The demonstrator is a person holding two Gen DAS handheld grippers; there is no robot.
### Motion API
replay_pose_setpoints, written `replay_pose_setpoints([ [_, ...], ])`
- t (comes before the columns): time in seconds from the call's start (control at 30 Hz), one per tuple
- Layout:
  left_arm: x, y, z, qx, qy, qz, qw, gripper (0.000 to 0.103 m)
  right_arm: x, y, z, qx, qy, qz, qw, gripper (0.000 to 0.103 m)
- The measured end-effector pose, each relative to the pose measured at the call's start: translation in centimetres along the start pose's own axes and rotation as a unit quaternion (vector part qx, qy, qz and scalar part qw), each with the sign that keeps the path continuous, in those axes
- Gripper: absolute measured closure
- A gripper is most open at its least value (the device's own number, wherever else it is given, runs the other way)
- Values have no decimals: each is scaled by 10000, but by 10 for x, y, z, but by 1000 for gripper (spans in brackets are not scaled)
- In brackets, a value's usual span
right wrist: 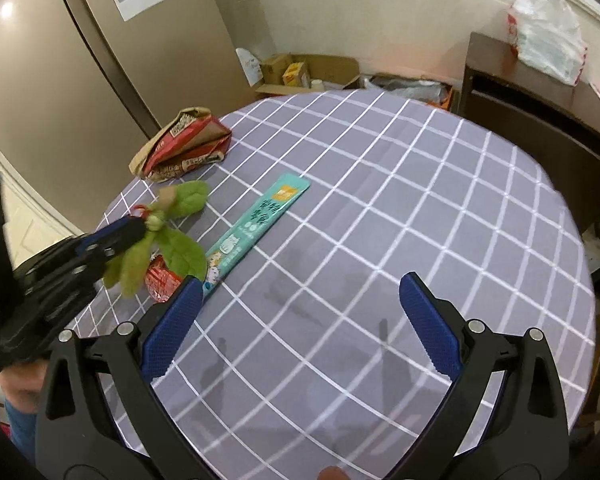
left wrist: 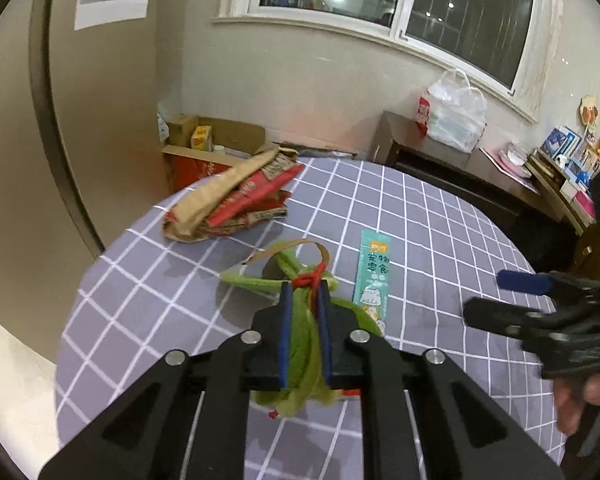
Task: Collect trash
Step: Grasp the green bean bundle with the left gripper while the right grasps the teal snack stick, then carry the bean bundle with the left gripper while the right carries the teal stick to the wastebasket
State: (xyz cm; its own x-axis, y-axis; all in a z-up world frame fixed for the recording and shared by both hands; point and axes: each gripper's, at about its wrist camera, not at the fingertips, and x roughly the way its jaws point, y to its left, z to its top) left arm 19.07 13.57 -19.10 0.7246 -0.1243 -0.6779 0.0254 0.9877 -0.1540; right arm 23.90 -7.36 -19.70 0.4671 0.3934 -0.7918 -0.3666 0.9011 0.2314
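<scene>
My left gripper [left wrist: 305,292] is shut on a bunch of limp green leaves [left wrist: 306,340] tied with red string, held just above the checked table. In the right wrist view the left gripper [right wrist: 134,226] holds the same leaves [right wrist: 172,248] at the left. A teal snack sachet [left wrist: 374,280] lies flat beside them; it also shows in the right wrist view [right wrist: 256,224]. A small red wrapper [right wrist: 160,280] lies under the leaves. A crumpled brown and red paper bag [left wrist: 228,200] lies at the table's far left [right wrist: 180,144]. My right gripper [right wrist: 300,300] is open and empty over bare cloth.
The round table [right wrist: 420,200] has a purple cloth with white grid. Open cardboard boxes [left wrist: 212,144] stand on the floor behind it. A dark wooden sideboard [left wrist: 440,152] with a white plastic bag [left wrist: 456,112] stands at the back right. A fridge [right wrist: 80,60] is at the left.
</scene>
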Motion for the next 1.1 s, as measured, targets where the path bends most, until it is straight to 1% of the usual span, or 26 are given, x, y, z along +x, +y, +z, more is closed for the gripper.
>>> replay_pose_setpoints([
  [0.13,-16,13,-6,-124,-73,69,9999,92,15,10,1,-25,98,-35,9999,6],
  [0.23,-23,21,-16,-169,-45,138,9998,92,25,18,2,-69,147,-84,9998,6],
  [0.27,-23,24,-19,-173,-25,171,9997,91,29,21,3,-99,159,-96,9998,6],
  [0.33,-21,31,-29,-207,76,335,9992,86,35,27,4,-161,181,-145,9996,6],
  [0.37,-20,33,-34,-223,135,371,9990,80,39,30,5,-208,190,-190,9994,6],
  [0.4,-17,37,-40,-234,206,379,9988,76,43,32,6,-230,192,-233,9993,6],
  [0.43,-15,38,-44,-225,239,373,9988,65,46,34,7,-242,194,-277,9991,6],
  [0.47,-14,39,-46,-218,272,398,9986,47,52,38,9,-234,198,-313,9990,7],
  [0.5,-13,42,-46,-286,303,395,9984,42,57,41,11,-232,201,-354,9989,7],
  [0.53,-13,43,-46,-302,279,380,9984,42,62,45,12,-258,208,-431,9985,7],
  [0.6,-10,44,-44,-239,312,441,9983,42,73,60,13,-525,149,-812,9952,7],
  [0.63,-5,42,-44,-149,443,487,9977,42,76,66,11,-667,134,-963,9930,8],
  [0.67,-1,41,-44,-85,544,490,9973,43,76,68,10,-725,67,-937,9929,11],
  [0.7,0,38,-45,12,550,492,9973,55,75,70,8,-800,17,-923,9925,14],
  [0.73,0,36,-45,111,574,429,9974,61,74,70,6,-860,2,-894,9923,17],
  [0.77,1,34,-45,181,583,446,9971,67,70,68,4,-921,0,-832,9923,24],
  [0.8,0,34,-45,214,589,429,9971,73,67,65,3,-967,9,-796,9921,34],
  [0.83,0,35,-45,183,596,369,9974,76,63,62,1,-1007,16,-769,9919,39],
  [0.87,-1,35,-45,138,602,332,9975,81,60,59,-1,-1032,27,-746,9919,50],
  [0.9,-2,37,-45,59,601,292,9977,83,56,54,-3,-1058,39,-724,9917,55],
  [0.97,-4,40,-46,-94,586,249,9979,84,48,41,-5,-1023,82,-696,9923,68],
  [1.03,-7,42,-48,-211,544,242,9980,85,44,31,-5,-914,127,-621,9938,74],
  [1.07,-9,41,-48,-235,520,243,9981,86,41,24,-6,-807,136,-546,9951,74],
  [1.1,-11,41,-48,-258,484,227,9982,86,40,20,-4,-708,134,-505,9961,70],
])
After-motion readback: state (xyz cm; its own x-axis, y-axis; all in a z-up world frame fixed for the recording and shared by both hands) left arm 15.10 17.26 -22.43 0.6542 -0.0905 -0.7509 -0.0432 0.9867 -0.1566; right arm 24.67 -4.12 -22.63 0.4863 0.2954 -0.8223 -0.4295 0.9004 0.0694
